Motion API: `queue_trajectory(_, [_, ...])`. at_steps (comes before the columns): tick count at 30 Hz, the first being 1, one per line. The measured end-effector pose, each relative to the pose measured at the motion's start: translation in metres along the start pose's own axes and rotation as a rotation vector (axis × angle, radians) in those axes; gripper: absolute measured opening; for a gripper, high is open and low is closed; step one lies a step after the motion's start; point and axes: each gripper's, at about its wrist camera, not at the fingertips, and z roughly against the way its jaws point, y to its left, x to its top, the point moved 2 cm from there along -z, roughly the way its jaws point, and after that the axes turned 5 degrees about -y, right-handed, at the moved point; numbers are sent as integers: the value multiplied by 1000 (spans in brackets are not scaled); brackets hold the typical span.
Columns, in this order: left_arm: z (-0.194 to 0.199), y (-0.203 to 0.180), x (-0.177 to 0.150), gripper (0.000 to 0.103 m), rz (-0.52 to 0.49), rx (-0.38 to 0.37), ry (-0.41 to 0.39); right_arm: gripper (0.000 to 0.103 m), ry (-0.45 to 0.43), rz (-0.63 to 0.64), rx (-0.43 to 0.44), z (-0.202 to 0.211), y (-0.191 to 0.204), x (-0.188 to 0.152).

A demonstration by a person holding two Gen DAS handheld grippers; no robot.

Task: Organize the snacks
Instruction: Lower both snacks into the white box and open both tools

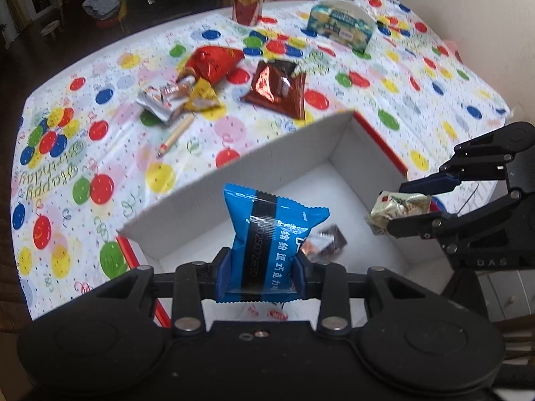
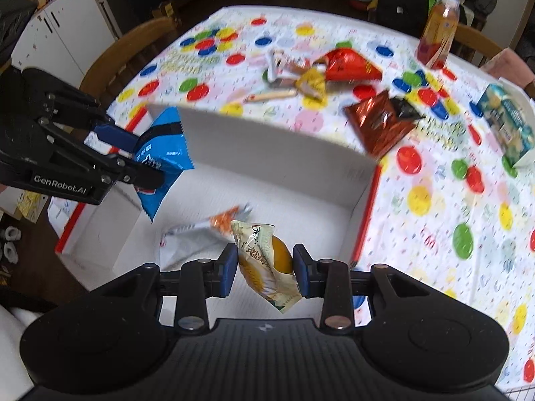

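Left gripper (image 1: 260, 272) jaws clamp a blue packet (image 1: 267, 234); only right-wrist view shows right gripper (image 2: 265, 267) squeezing cream packet (image 2: 264, 264).

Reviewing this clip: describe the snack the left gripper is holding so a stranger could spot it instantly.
Find the open white box on the balloon-print tablecloth. Above it, the left gripper clamps a blue packet. It alone is bright blue with a black band and white characters; the right gripper holds a cream wrapper.
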Motion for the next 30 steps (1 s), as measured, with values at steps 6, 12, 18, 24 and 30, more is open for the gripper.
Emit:
queue_trajectory(6, [-18,-6,-10,35,-51,50,38,35,64,-3,-3,-22,11,-21])
queue_trajectory(12, [-37,-10,-14,35,-90,88,77,35,109,-1,-8,-41,19,-36])
queue_trajectory(18, [-56,-9,-17,35,-100,93,121,35,139,-15,-14,-55,22,-43])
queue_trajectory(24, [-70,-6,-18,35,-80,87,161,35,162,-15,-1,-65,26,-45])
queue_trajectory(30, [-76,-1,-21,35,-53,90,178,37,190,-19,-2,-73,30,-49])
